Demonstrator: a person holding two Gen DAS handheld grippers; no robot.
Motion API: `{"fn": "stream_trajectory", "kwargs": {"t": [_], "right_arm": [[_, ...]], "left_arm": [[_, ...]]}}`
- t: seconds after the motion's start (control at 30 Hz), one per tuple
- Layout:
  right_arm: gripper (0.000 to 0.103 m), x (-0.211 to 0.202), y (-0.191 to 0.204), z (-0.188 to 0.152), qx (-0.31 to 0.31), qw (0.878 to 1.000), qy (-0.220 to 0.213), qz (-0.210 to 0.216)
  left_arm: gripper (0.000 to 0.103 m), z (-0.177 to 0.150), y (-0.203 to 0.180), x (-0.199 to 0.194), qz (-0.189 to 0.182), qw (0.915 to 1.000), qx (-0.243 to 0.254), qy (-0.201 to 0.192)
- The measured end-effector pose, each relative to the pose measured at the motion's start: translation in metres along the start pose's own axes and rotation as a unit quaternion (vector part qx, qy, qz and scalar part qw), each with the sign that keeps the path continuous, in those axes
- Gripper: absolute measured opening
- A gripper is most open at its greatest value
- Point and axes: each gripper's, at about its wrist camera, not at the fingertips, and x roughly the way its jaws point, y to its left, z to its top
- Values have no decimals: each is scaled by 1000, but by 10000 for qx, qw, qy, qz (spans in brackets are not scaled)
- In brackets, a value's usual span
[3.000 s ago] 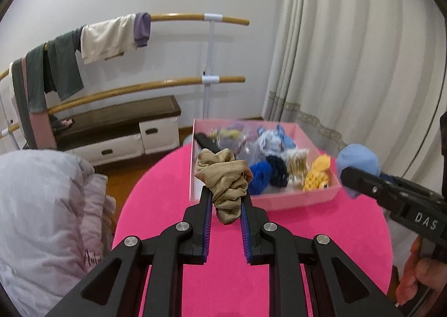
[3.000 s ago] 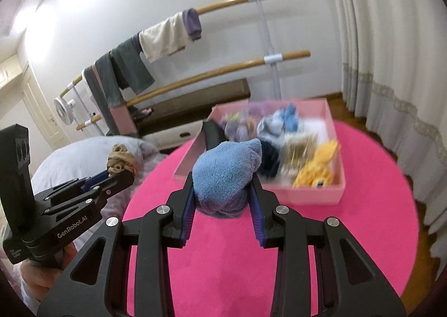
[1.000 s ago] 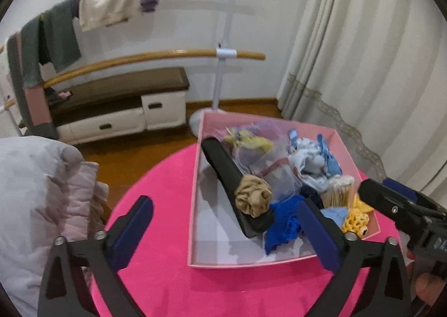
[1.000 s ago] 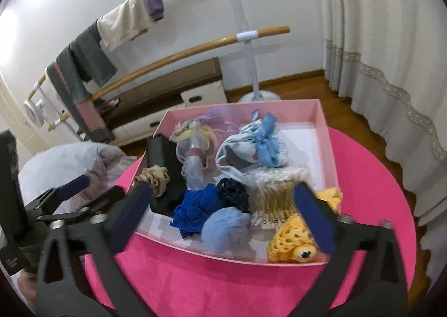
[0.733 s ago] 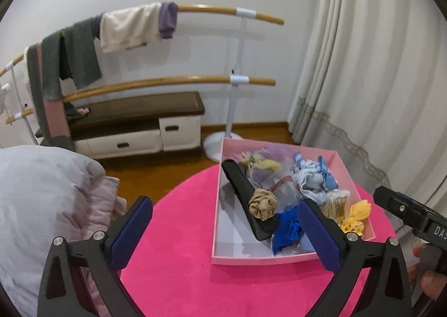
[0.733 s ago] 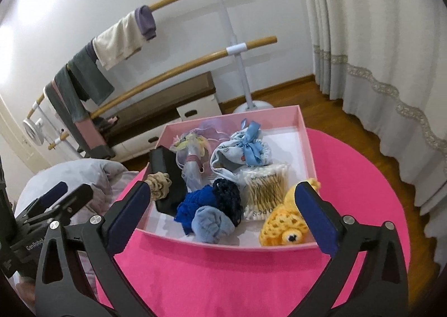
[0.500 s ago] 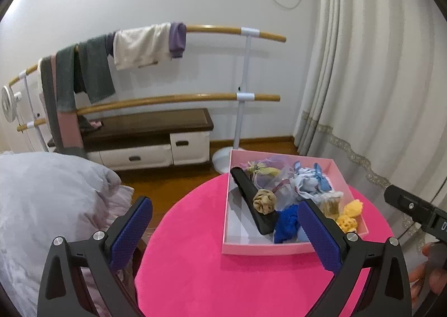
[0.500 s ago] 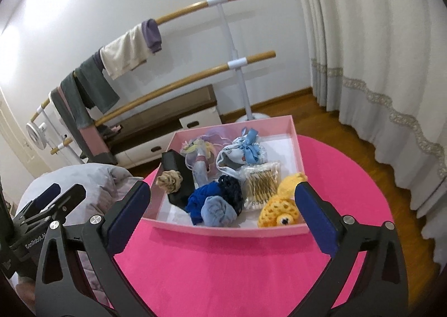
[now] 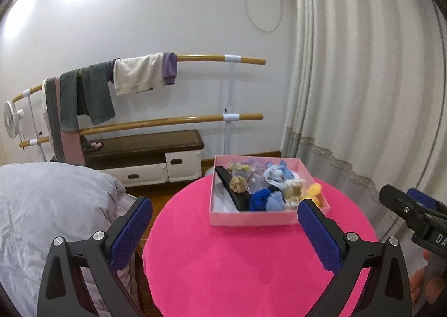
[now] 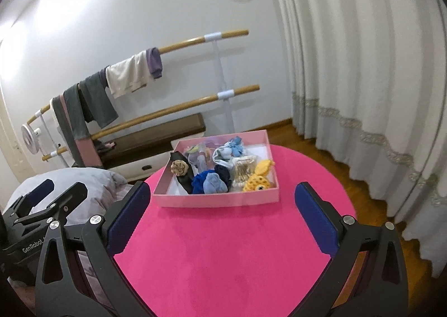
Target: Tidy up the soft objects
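A pink box [image 9: 251,218] [image 10: 218,200] stands on the round pink table [image 9: 237,266] [image 10: 237,247]. In it lie a tan scrunchie [image 9: 238,184] [image 10: 179,167], a light blue soft ball [image 9: 274,202] [image 10: 213,183], a dark blue scrunchie [image 9: 259,199] [image 10: 199,180], a yellow crocheted fish [image 10: 258,176] and several other soft items. My left gripper [image 9: 225,229] is open and empty, well back from the box. My right gripper [image 10: 223,212] is open and empty, also back from the box.
A grey duvet [image 9: 42,211] lies left of the table. A wooden rail rack [image 9: 195,88] with hung clothes and a low bench [image 9: 145,146] stand at the wall. White curtains [image 9: 363,93] hang at the right. The right gripper's body shows in the left wrist view [image 9: 413,213].
Three seconds ago the left gripper held the tan scrunchie and the right held the light blue ball. Both now lie in the box, and both open grippers have drawn back and up.
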Motion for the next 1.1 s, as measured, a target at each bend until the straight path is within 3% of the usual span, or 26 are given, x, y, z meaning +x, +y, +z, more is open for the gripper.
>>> {"fn": "stream_trajectory", "kwargs": {"t": [0.23, 0.5, 0.87, 1.1], "right_arm": [[103, -53, 10, -30, -157, 9993, -251, -221], [103, -99, 17, -57, -261, 9978, -452, -420], [103, -126, 19, -72, -319, 9961, -596, -566], [103, -129, 23, -75, -381, 9956, -621, -597]], "left_arm": [[103, -41, 5, -84, 16, 9998, -17, -187], [103, -68, -5, -149, 79, 9991, 30, -422], [103, -96, -12, -190, 212, 9989, 201, -370], [103, -89, -11, -199, 107, 9991, 129, -381]]}}
